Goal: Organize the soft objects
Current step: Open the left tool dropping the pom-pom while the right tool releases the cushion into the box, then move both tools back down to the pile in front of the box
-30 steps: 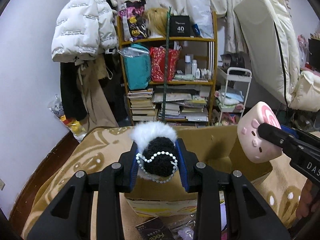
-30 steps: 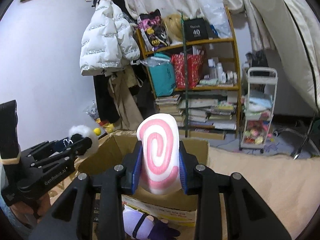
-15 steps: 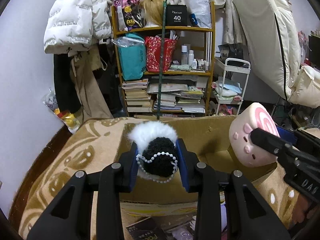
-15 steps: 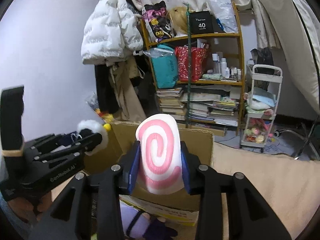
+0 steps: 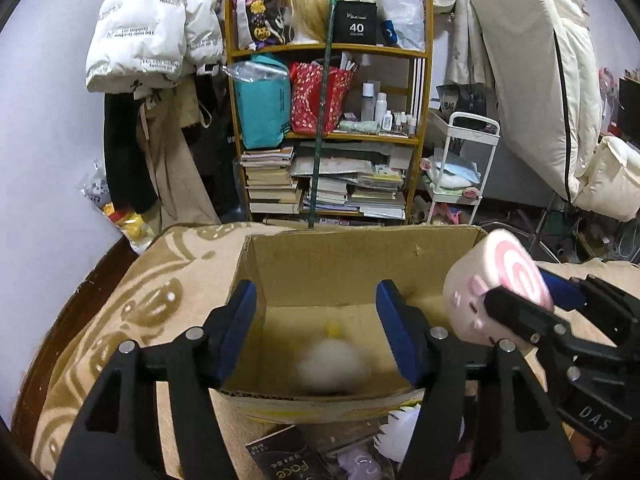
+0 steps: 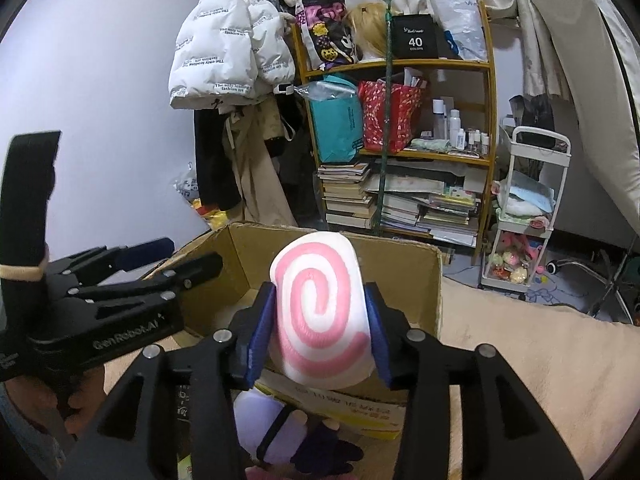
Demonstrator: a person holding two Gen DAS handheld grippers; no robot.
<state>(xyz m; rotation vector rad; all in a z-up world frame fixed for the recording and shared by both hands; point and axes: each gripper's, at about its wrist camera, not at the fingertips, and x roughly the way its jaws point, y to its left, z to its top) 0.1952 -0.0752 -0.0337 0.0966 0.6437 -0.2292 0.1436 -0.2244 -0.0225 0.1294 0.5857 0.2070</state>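
Observation:
My left gripper point(image 5: 318, 320) hangs over the open cardboard box point(image 5: 360, 240), its jaws opening and nothing between them. Below it a fluffy white toy point(image 5: 332, 364) shows as a blur inside the box. My right gripper point(image 6: 320, 320) holds a pink-and-white swirl plush point(image 6: 316, 304) above the box's near wall point(image 6: 360, 404). Its jaws are opening, and the blue pads point(image 6: 260, 328) still touch the plush on both sides. The left wrist view shows that plush point(image 5: 480, 280) at the right, over the box's right corner. The left gripper point(image 6: 188, 256) reaches in from the left in the right wrist view.
The box stands on a tan patterned blanket point(image 5: 132, 312). A purple-and-white plush point(image 6: 272, 428) and a black packet point(image 5: 288, 460) lie in front of the box. Behind are a crowded bookshelf point(image 5: 328, 140), a white cart point(image 5: 456, 176) and hanging coats point(image 5: 152, 32).
The left gripper has opened and let go of the fluffy black-and-white toy, which has dropped into the box. The right gripper's jaws have widened a little around the swirl plush.

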